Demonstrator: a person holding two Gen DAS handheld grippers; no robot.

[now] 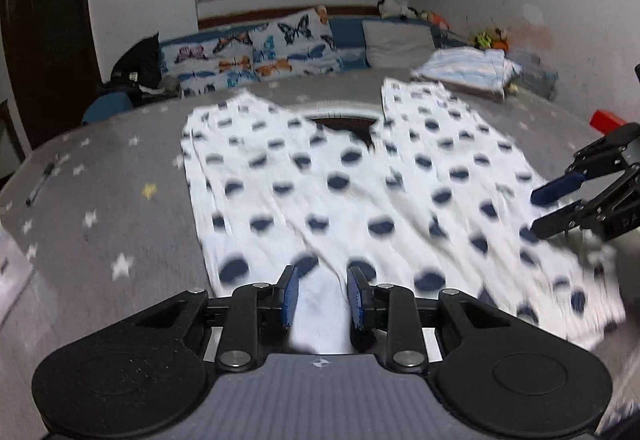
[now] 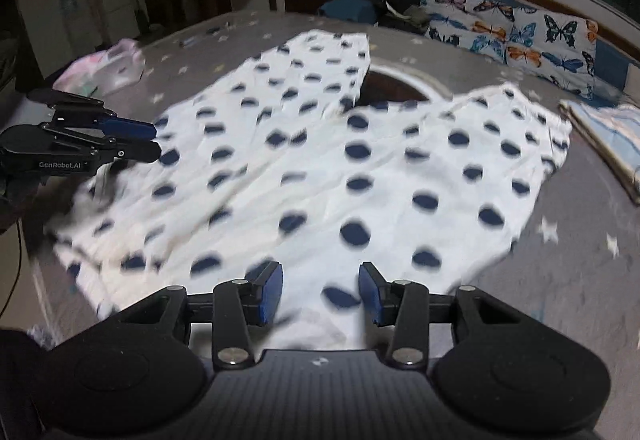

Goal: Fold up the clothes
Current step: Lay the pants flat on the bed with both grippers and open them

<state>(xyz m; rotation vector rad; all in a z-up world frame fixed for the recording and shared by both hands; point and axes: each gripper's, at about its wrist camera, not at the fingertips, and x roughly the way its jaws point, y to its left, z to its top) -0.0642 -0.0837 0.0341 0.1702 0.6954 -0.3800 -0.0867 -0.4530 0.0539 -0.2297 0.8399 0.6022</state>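
A white garment with dark blue dots (image 1: 340, 180) lies spread flat on the grey star-print bed cover (image 1: 100, 200), its dark neckline (image 1: 344, 124) at the far end. My left gripper (image 1: 322, 294) is open at the garment's near hem, with white fabric showing between the blue pads. In the right wrist view the same garment (image 2: 320, 168) fills the middle. My right gripper (image 2: 320, 290) stands open over its near edge. Each gripper shows in the other's view: the right gripper (image 1: 540, 210) at the garment's right side, the left gripper (image 2: 154, 140) at its left corner. Both views are blurred.
Butterfly-print pillows (image 1: 256, 52) and a grey pillow (image 1: 396, 42) line the far side. A folded blue-striped cloth (image 1: 468, 70) lies at the far right, a pen (image 1: 40, 184) at the left, a pale pink cloth (image 2: 104, 68) beyond the left gripper. A black bag (image 1: 136, 64) sits beside the pillows.
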